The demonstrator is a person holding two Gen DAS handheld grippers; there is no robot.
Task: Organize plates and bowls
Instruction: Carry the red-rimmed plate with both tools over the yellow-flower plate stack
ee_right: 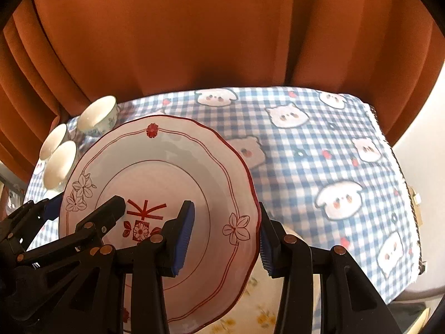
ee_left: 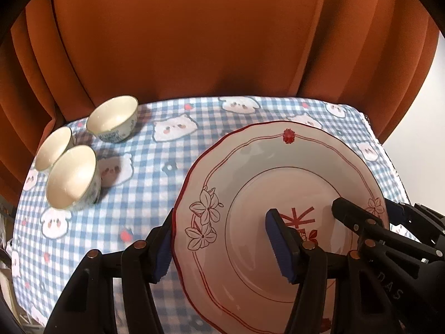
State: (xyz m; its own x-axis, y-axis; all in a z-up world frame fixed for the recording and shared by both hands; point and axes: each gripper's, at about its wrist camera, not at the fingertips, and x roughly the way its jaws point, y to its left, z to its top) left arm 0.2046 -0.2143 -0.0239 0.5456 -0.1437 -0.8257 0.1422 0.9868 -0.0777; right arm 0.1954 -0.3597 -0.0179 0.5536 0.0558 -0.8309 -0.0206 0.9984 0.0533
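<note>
A white plate (ee_left: 278, 172) with a red rim and red flower drawings is held above the table between both grippers. My left gripper (ee_left: 222, 247) straddles its left edge, one blue pad under the rim and one over the middle. My right gripper (ee_right: 225, 239) straddles its right edge (ee_right: 244, 194) the same way. Each gripper shows in the other's view, the right gripper (ee_left: 370, 217) in the left wrist view, the left gripper (ee_right: 83, 211) in the right wrist view. Three white bowls (ee_left: 72, 178) (ee_left: 52, 149) (ee_left: 112, 118) stand at the far left of the table. Another dish with yellow flowers (ee_right: 264, 300) lies under the plate.
The table wears a blue checked cloth (ee_right: 319, 153) with cartoon animal faces. An orange curtain (ee_left: 194, 41) hangs right behind the table's far edge. The cloth's right edge (ee_right: 411, 194) drops off beside a pale wall.
</note>
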